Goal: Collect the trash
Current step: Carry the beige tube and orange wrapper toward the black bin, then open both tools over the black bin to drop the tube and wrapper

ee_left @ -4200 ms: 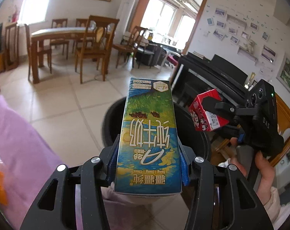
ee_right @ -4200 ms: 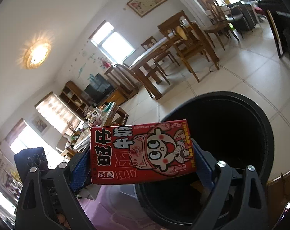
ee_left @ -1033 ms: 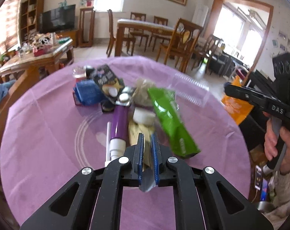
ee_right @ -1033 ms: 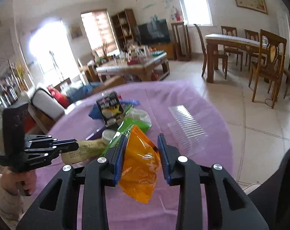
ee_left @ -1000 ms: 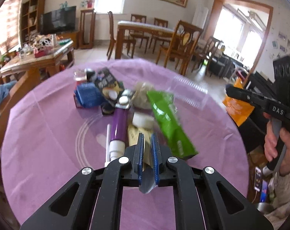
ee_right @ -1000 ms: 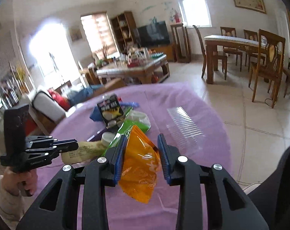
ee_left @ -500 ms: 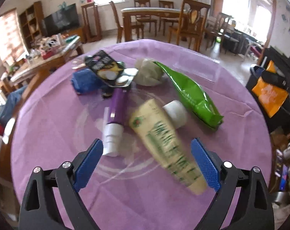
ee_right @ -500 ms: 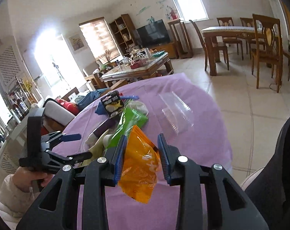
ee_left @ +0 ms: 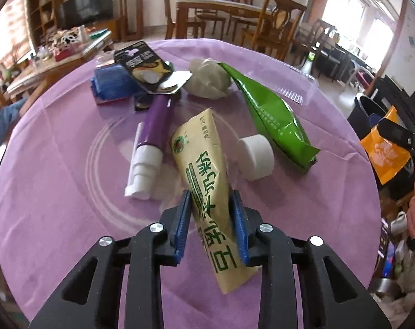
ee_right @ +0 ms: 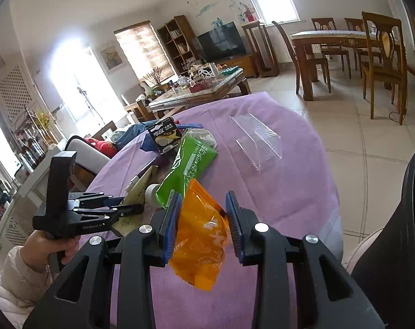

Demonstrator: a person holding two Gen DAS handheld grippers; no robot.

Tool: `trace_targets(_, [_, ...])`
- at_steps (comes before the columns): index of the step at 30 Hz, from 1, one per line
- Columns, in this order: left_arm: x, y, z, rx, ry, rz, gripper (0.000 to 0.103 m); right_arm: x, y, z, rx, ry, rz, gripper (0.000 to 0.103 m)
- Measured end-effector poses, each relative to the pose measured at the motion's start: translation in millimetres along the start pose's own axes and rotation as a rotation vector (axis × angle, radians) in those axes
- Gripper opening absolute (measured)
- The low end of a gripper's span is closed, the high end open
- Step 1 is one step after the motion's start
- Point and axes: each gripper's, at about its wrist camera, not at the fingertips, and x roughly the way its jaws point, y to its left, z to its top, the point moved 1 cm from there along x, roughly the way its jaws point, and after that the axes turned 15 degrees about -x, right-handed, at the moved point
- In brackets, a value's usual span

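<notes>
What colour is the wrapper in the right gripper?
Orange wrapper, seen best in the right wrist view.

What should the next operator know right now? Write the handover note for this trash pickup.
Left gripper: jaws closing around the cream tube, which lies on the purple tablecloth.
Right gripper: shut on the orange snack wrapper, off the table.
Black bin: beside the table on the right.
Done: the orange wrapper is picked up but not yet binned.
Left: green pouch, white cap, purple tube, battery card, blue pack, crumpled wad, clear plastic tray.
</notes>
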Motion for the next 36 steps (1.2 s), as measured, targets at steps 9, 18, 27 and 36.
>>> trace_targets(9, [-47.4, -34.0, 9.1, 0.022, -0.147, -0.186, 0.027, -21.9, -6.7, 7.5, 0.015, -0.095, -0.007, 0.033])
trace_targets(18, [-33.5, -171.8, 28.7, 0.118, -0.129, -0.505, 0.027, -131.5, -64.2, 0.8, 0.07, -0.223, -0.236, 0.033])
trace_targets(27, [46.6, -340.6, 9.6, 0.251, 0.068, -0.698, 0.027, -271.8, -145.1, -52.3, 0.202, -0.22, -0.52, 0.033])
trace_targets(36, [115.6, -434.7, -22.3, 0.288, 0.152, -0.69, 0.027, -249.4, -202.1, -83.8, 0.301, -0.129, -0.413, 0.033])
